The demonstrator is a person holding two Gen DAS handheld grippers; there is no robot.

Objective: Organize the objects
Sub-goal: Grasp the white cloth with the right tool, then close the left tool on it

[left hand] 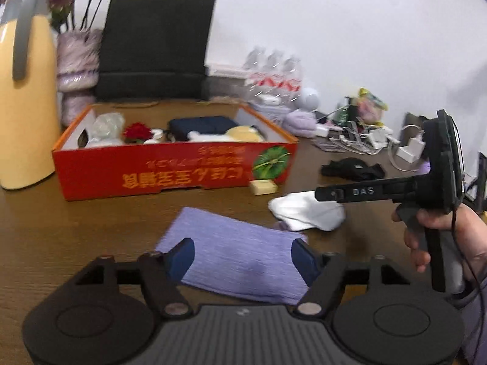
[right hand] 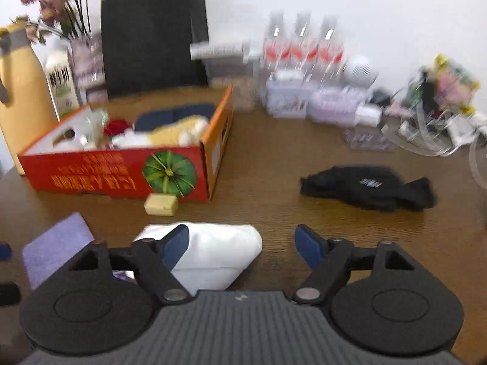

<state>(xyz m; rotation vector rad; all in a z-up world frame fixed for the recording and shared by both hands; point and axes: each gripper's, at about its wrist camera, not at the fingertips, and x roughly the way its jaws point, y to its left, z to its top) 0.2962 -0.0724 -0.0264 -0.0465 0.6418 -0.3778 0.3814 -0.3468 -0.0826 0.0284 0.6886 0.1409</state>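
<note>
- On the surface [left hand: 45, 228], before the red box [left hand: 170, 167], a purple cloth [left hand: 240, 258] is lying flat; a white cloth [right hand: 213, 255] is lying just beside it.
- Left hand-held gripper [left hand: 242, 257] is hovering spread, straddling the purple cloth, whose long axis is running across the jaws.
- Right hand-held gripper [right hand: 240, 246] is hovering spread, the white cloth sitting toward its left finger.
- Judgement: each hand-held gripper is nearer its own cloth; the box is lying ahead-left.

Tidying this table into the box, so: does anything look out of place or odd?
Yes. Loose on the wooden table, outside the red cardboard box: a folded lavender cloth, a white cloth bundle, a crumpled black garment and a small cream block. The box's print is upside down.
</note>
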